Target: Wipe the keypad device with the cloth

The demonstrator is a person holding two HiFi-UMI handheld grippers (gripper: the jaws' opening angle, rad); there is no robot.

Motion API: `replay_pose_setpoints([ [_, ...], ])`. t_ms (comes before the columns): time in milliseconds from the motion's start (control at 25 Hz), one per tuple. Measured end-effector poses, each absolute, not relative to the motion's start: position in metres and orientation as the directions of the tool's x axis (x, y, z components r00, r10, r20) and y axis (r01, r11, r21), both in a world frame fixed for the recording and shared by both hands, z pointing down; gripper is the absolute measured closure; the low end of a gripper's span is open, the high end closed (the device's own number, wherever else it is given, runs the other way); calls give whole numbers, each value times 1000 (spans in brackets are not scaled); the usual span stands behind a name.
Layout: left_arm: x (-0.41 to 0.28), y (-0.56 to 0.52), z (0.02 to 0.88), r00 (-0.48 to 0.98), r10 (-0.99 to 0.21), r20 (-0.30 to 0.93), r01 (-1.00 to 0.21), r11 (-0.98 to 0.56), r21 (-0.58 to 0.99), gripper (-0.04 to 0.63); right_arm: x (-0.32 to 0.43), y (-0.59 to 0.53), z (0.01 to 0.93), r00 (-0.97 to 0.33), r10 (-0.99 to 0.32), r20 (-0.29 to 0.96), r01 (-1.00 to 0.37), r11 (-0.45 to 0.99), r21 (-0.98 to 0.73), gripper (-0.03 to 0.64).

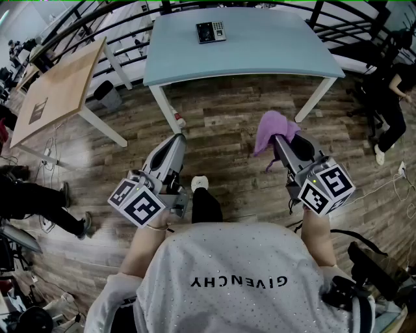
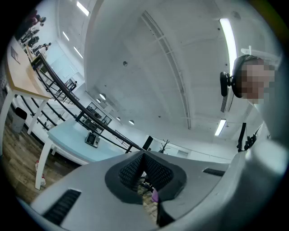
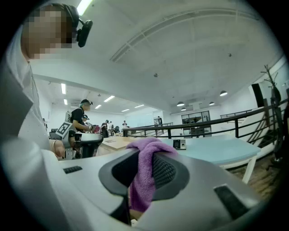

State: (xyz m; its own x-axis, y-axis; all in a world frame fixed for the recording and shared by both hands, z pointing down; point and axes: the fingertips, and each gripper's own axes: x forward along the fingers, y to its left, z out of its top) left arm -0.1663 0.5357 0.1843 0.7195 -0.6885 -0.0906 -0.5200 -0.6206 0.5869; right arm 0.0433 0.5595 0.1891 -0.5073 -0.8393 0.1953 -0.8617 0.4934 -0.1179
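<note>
The keypad device (image 1: pixel 211 31) is a small black and grey box lying on the pale blue table (image 1: pixel 260 55) ahead of me; it also shows far off as the keypad device (image 2: pixel 92 139) and the keypad device (image 3: pixel 179 144). My right gripper (image 1: pixel 281 138) is shut on a purple cloth (image 1: pixel 275 130), which hangs over its tips, well short of the table. The same cloth (image 3: pixel 145 176) fills the gap between the jaws. My left gripper (image 1: pixel 177 140) is held over the floor, jaws shut with nothing between them.
A wooden table (image 1: pixel 55 91) stands at the left, a black railing (image 1: pixel 91 19) behind both tables. White table legs (image 1: pixel 166 107) come down near my left gripper. People stand at the left (image 1: pixel 32 201) and right (image 1: pixel 390 110) edges. Wooden floor lies between me and the table.
</note>
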Motion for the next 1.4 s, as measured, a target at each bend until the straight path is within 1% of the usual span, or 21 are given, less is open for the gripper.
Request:
replay_pose_setpoints([
  [160,-163,524,186,719,-687,-109,-520,-635,571,583,47,545,193,-510,-843,174,-860,498,-110,548],
  [520,-179,473,202,701,-706,-98,-536,-613,581,583,42,491,204,-498,-851,166,-866,480,-138,548],
  [680,-182,424,198,708,-695,-123,-518,-630,579,583,36,444,200,-497,-853,160,-867,480,-138,548],
  [840,-188,362,186,733,-668,-127,-508,-662,551,583,27,379,176,-489,-863,125,-870,472,-142,548],
  [1040,-212,274,163,724,-667,-175,-488,-675,553,583,12,300,152,-461,-883,92,-887,453,-92,547],
  [1240,-229,208,147,737,-644,-206,-468,-706,531,583,-11,226,156,-462,-883,84,-883,449,-133,547],
  [1320,-231,189,151,743,-635,-213,-454,-711,536,583,-23,209,166,-477,-874,96,-876,463,-138,547],
  [1400,-235,171,161,738,-640,-214,-444,-699,560,583,-31,194,183,-482,-865,137,-874,464,-142,547],
])
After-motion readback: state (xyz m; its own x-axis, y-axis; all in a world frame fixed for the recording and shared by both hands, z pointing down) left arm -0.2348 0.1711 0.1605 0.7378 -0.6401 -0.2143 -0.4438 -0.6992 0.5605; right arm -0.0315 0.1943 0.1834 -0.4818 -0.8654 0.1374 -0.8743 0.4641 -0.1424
